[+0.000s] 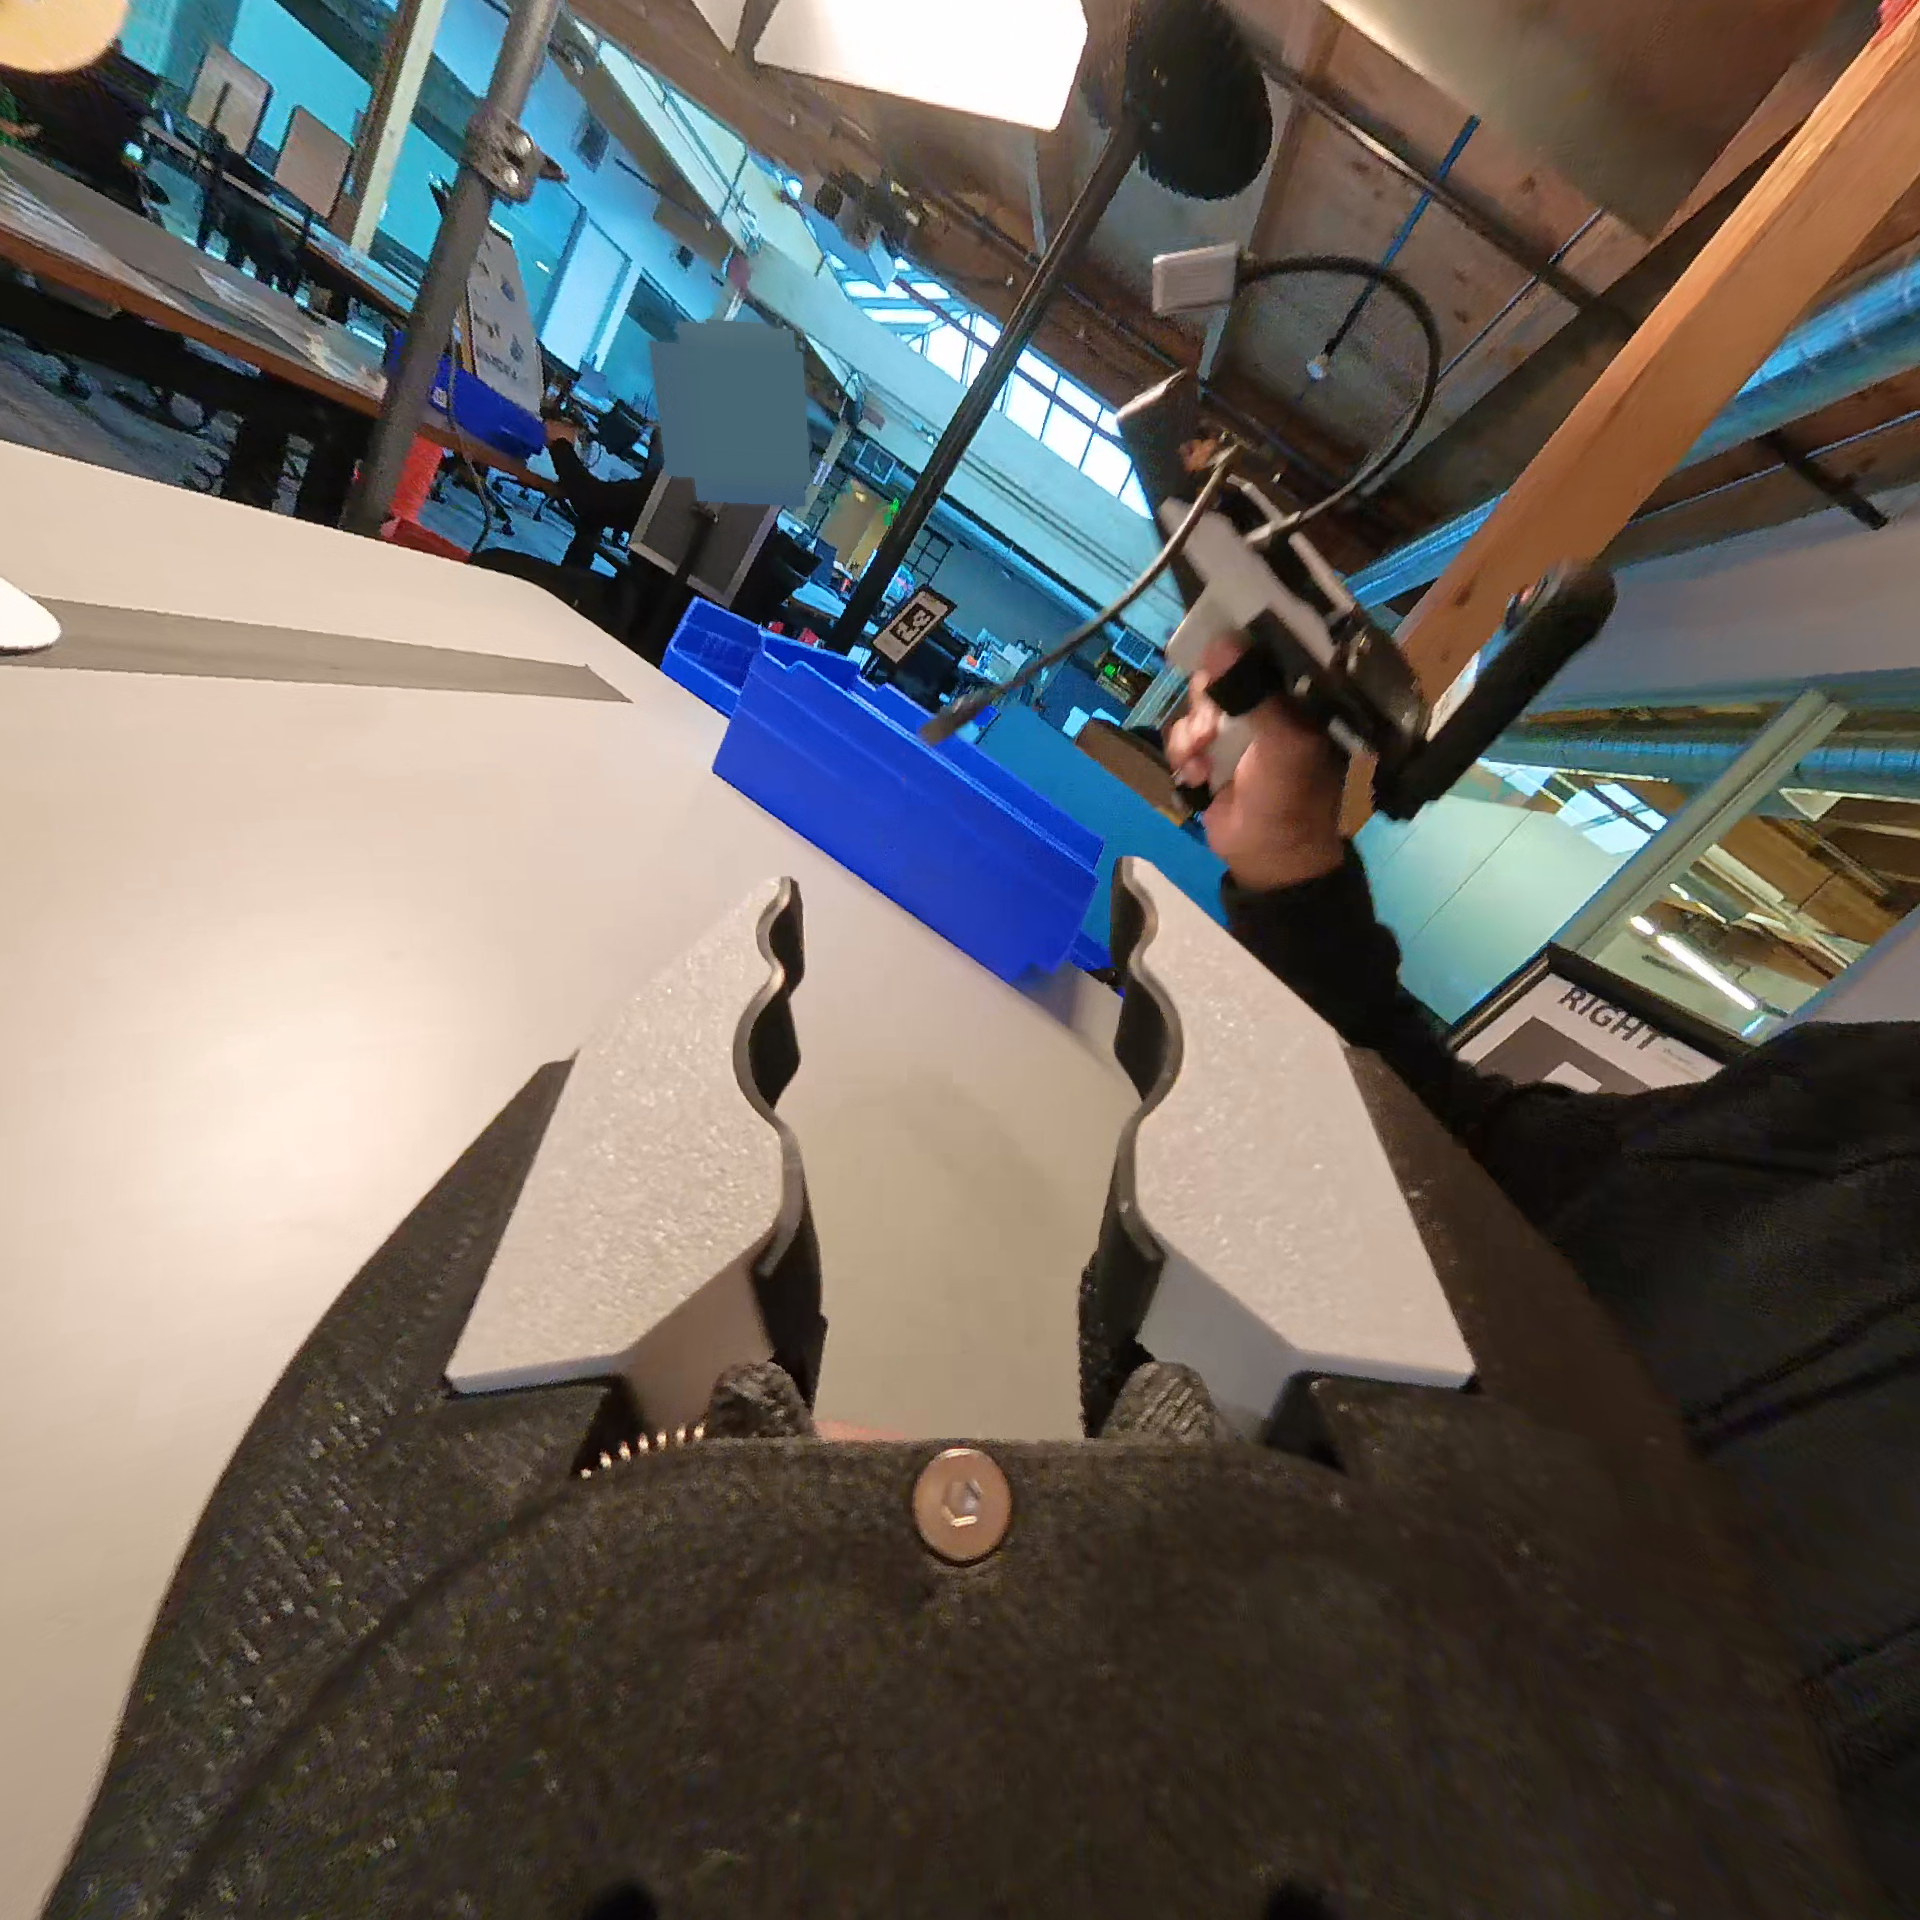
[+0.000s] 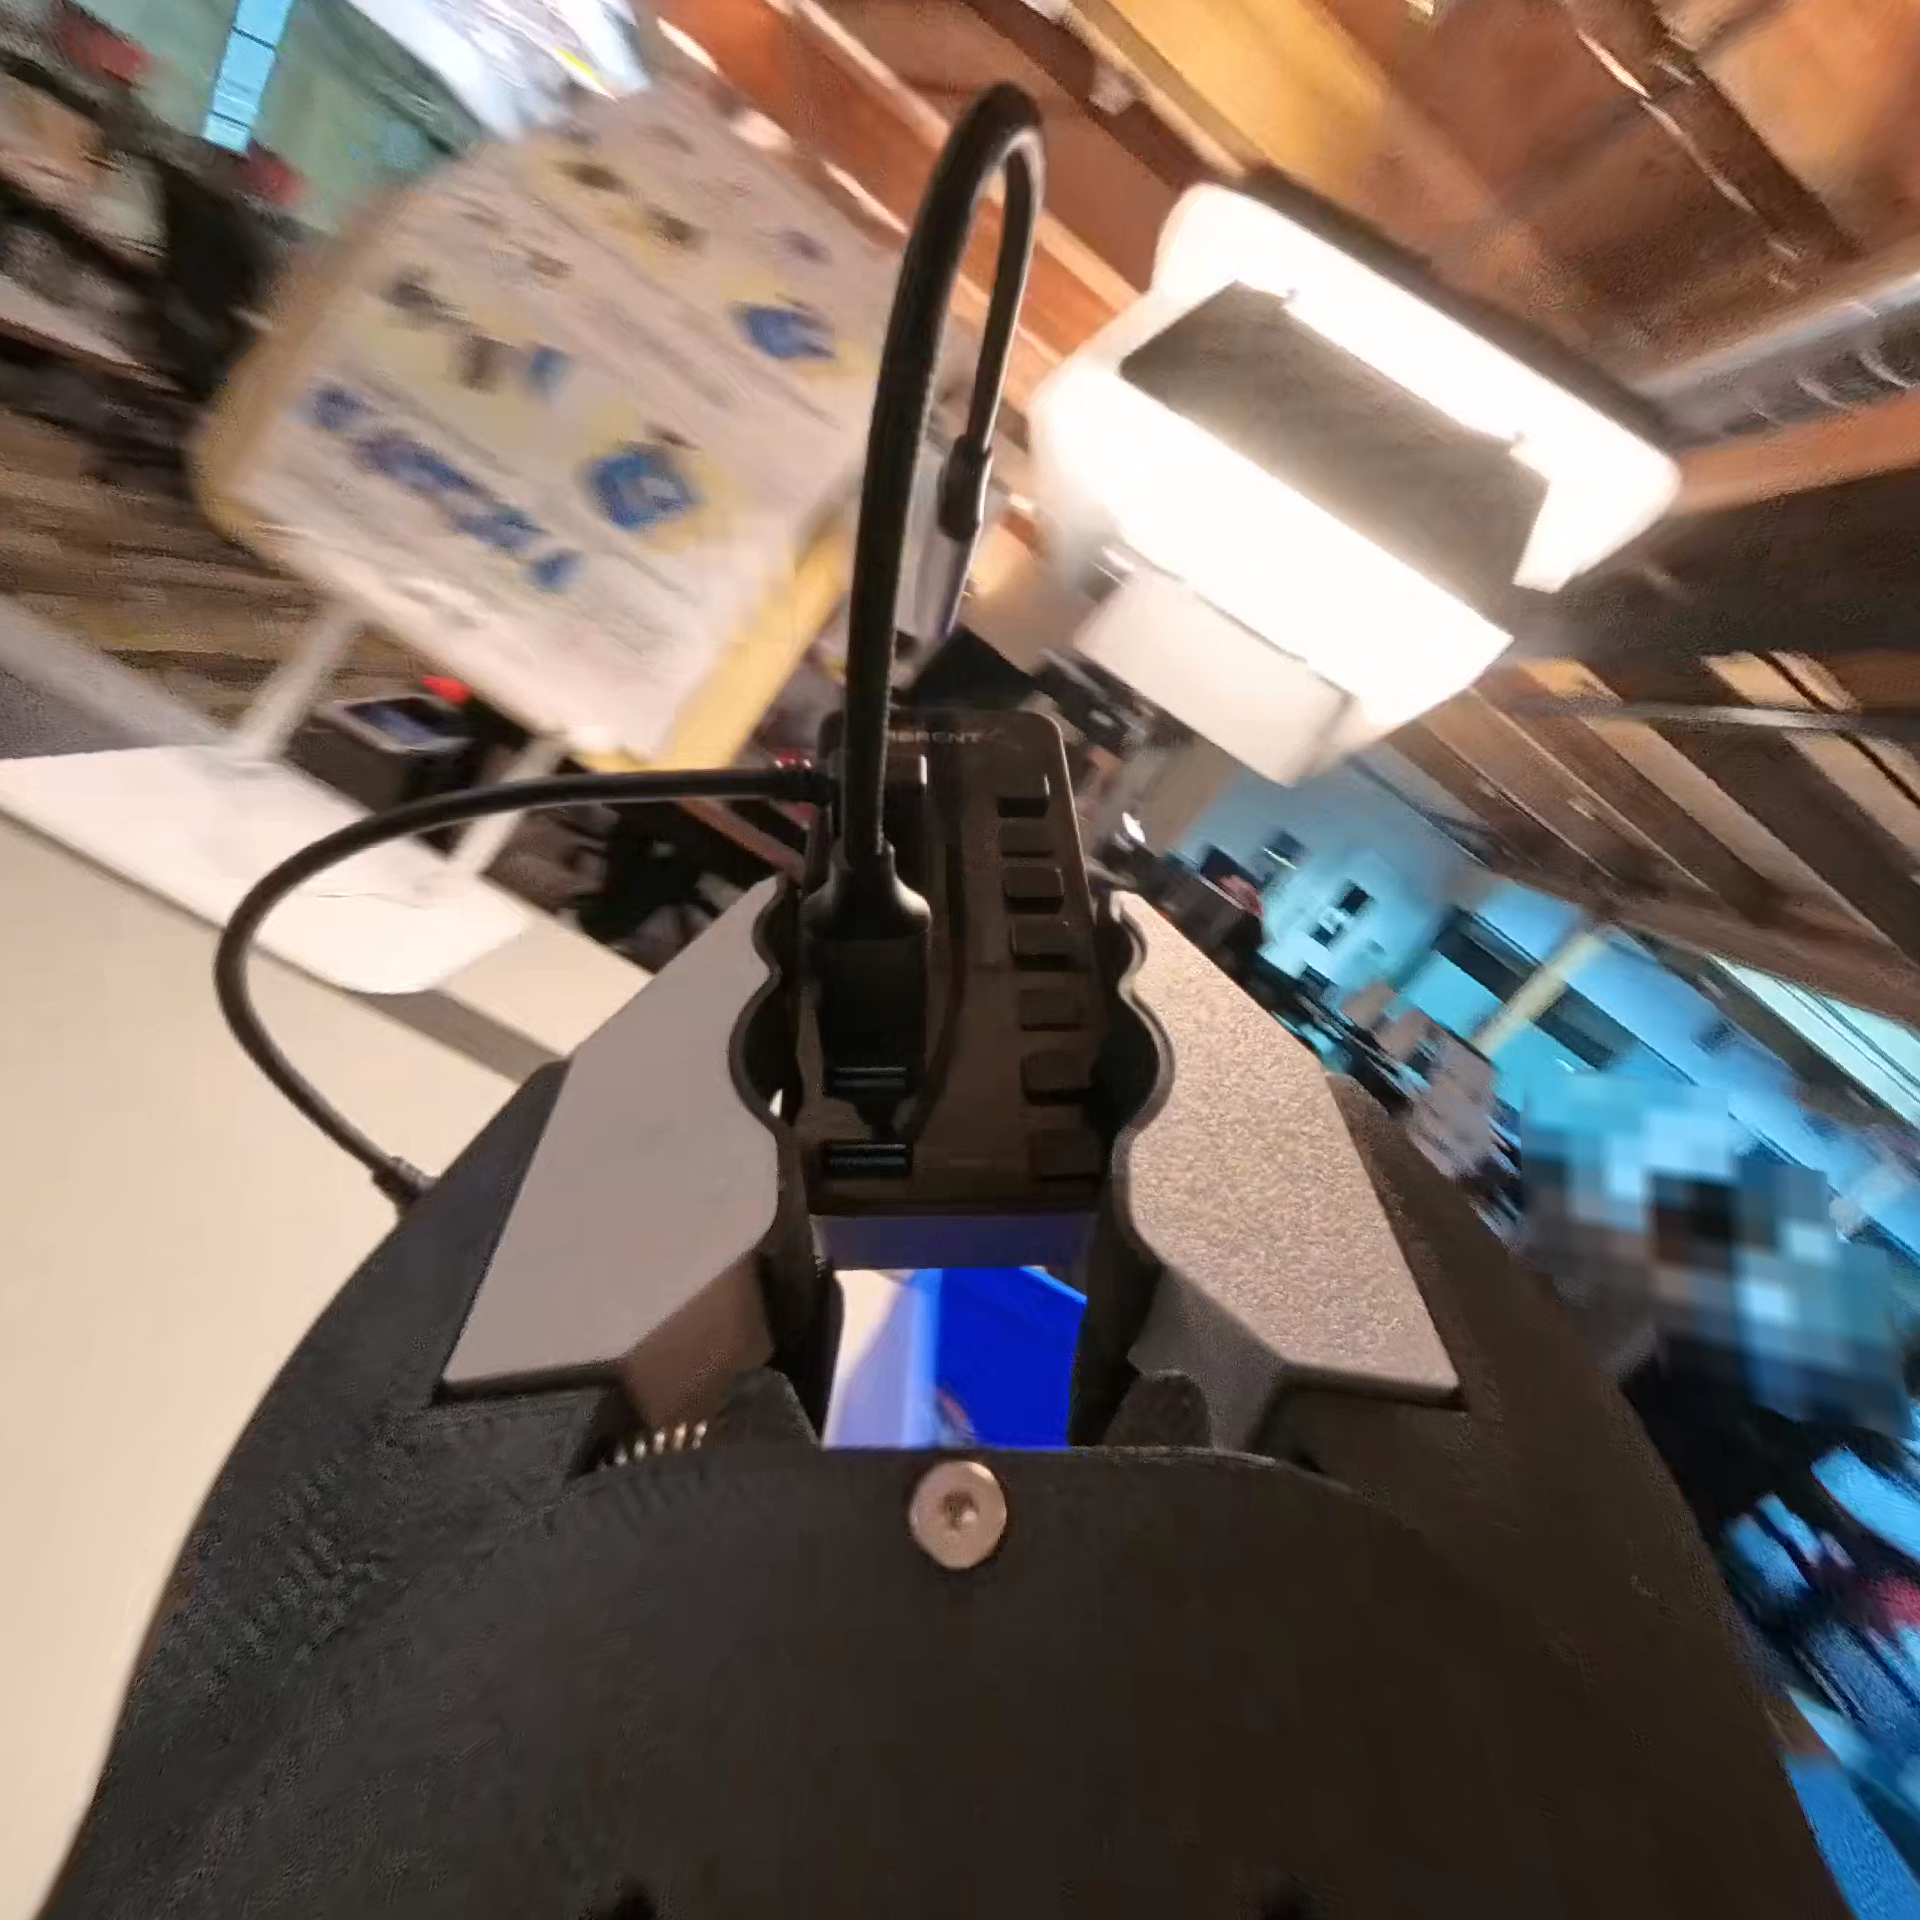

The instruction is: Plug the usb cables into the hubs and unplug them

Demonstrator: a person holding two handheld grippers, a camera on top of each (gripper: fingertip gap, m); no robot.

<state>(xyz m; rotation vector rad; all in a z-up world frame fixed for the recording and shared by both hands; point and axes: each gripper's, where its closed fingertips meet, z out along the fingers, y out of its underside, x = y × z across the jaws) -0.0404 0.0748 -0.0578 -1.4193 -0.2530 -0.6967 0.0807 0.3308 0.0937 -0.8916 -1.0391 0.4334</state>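
Note:
My right gripper is shut on a black USB hub and holds it up in the air, lengthwise between the fingers. The hub has a row of switches on its right side and ports on its left. A black USB plug sits in one port. Its thick cable arcs up and over to a small silver hub. The hub's own thin cable loops down on the left. My left gripper is open and empty, low over the grey table. The left wrist view shows the right gripper raised at the upper right, held by a hand.
Blue plastic bins stand at the table's far edge, just beyond my left fingertips. A dark strip lies on the table at the left. A black pole rises behind the bins. A dark sleeve crosses at the right. Across from one pair of fingers to the other is roughly 30 cm.

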